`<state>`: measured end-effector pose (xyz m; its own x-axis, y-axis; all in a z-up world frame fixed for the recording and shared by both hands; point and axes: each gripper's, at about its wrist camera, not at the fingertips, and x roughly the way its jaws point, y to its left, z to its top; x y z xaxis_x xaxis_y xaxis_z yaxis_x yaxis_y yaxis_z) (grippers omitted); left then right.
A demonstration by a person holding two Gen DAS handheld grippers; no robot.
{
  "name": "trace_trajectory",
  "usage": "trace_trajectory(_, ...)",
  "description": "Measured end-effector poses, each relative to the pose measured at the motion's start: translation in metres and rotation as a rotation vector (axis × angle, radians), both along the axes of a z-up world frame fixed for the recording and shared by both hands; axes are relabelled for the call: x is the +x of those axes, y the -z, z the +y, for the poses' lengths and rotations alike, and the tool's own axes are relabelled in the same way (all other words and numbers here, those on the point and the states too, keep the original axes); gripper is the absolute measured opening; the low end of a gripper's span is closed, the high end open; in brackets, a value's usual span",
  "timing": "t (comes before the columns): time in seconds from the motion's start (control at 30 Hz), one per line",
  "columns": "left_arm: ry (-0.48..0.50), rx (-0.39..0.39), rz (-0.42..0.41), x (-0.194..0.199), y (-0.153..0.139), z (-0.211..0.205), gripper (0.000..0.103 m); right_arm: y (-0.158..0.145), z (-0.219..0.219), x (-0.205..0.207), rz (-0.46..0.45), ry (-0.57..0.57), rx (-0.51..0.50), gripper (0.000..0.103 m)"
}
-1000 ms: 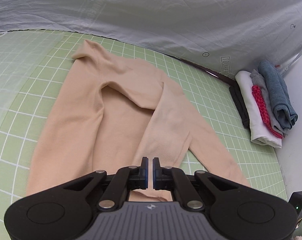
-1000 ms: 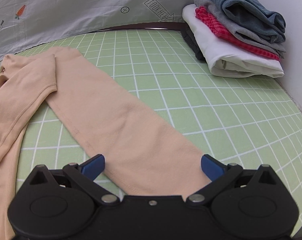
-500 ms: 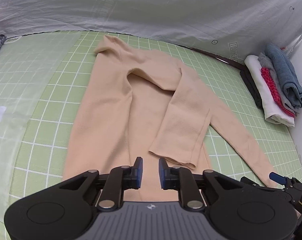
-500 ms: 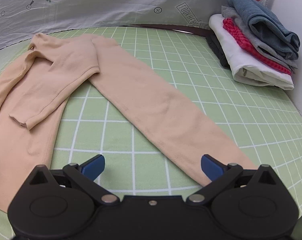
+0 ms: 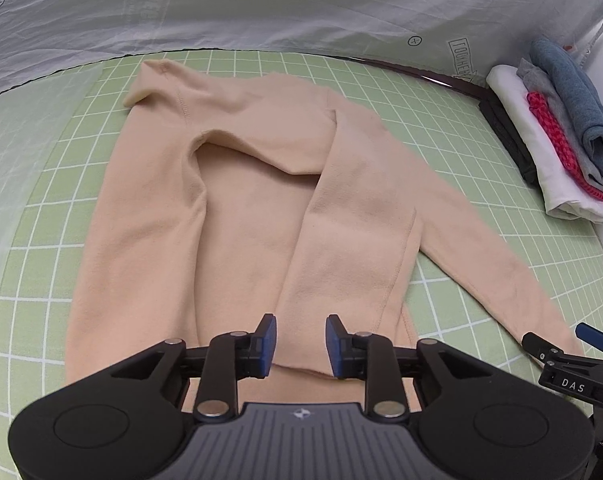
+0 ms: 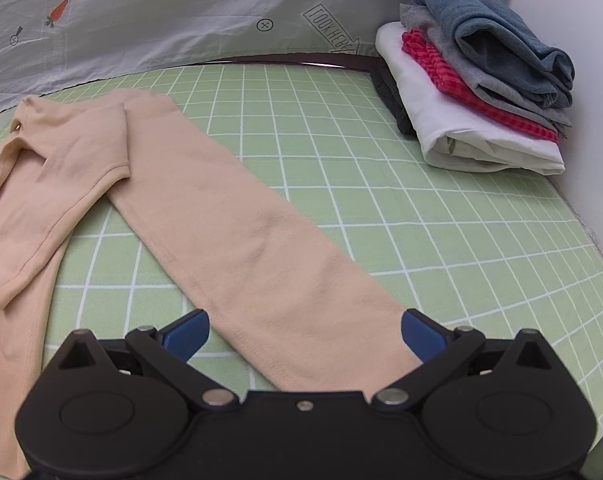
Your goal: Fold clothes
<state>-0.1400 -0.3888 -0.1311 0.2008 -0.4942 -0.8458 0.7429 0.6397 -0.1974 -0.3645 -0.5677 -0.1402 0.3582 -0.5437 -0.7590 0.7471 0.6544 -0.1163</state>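
A beige long-sleeved top (image 5: 241,208) lies flat on the green grid mat (image 5: 441,120). One sleeve (image 5: 341,264) is folded down over the body, its cuff between my left fingers. The other sleeve (image 6: 237,240) stretches out to the right across the mat. My left gripper (image 5: 300,344) is open and empty, just above the folded sleeve's cuff. My right gripper (image 6: 304,332) is wide open, its jaws on either side of the outstretched sleeve's cuff. It also shows in the left wrist view (image 5: 581,344) at the lower right.
A stack of folded clothes (image 6: 473,92), white, red, grey and blue, stands at the mat's far right by a white wall. A pale printed sheet (image 5: 301,4) hangs along the back edge. Bare mat (image 6: 441,232) lies right of the sleeve.
My left gripper let go of the sleeve cuff, opened and pulled back, then came closer again. My right gripper stayed open and moved back toward the outstretched sleeve's cuff.
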Motion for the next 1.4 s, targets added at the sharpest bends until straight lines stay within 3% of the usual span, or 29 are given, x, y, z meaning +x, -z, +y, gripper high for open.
trace_trajectory(0.27, 0.094, 0.067, -0.039, 0.012, 0.015, -0.046, 0.043, 0.008, -0.041, 0.009, -0.019, 0.087, 0.054, 0.103)
trace_trajectory(0.37, 0.127, 0.082, -0.055, 0.007, 0.019, -0.051, 0.042, 0.010, -0.043, 0.014, -0.026, 0.078, 0.073, 0.103)
trace_trajectory(0.47, 0.155, 0.084, -0.098, 0.003, 0.020, -0.051, 0.031, 0.012, -0.043, 0.016, -0.040, 0.059, 0.079, 0.103)
trace_trajectory(0.53, 0.144, 0.059, -0.102, 0.000, 0.013, -0.046, 0.008, 0.012, -0.045, 0.017, -0.051, 0.055, 0.091, 0.103)
trace_trajectory(0.57, 0.138, 0.046, -0.104, -0.002, 0.010, -0.043, 0.005, 0.012, -0.046, 0.018, -0.051, 0.052, 0.092, 0.103)
trace_trajectory(0.9, 0.080, -0.081, -0.123, -0.018, -0.025, -0.017, 0.004, 0.009, -0.027, 0.012, -0.031, 0.003, 0.069, 0.103)
trace_trajectory(1.07, 0.034, -0.179, -0.110, -0.038, -0.049, 0.022, 0.004, 0.007, -0.003, 0.005, -0.022, -0.042, 0.072, 0.103)
trace_trajectory(1.4, -0.223, -0.273, 0.075, -0.025, -0.049, 0.116, 0.004, 0.002, 0.052, 0.014, 0.004, -0.154, 0.067, 0.103)
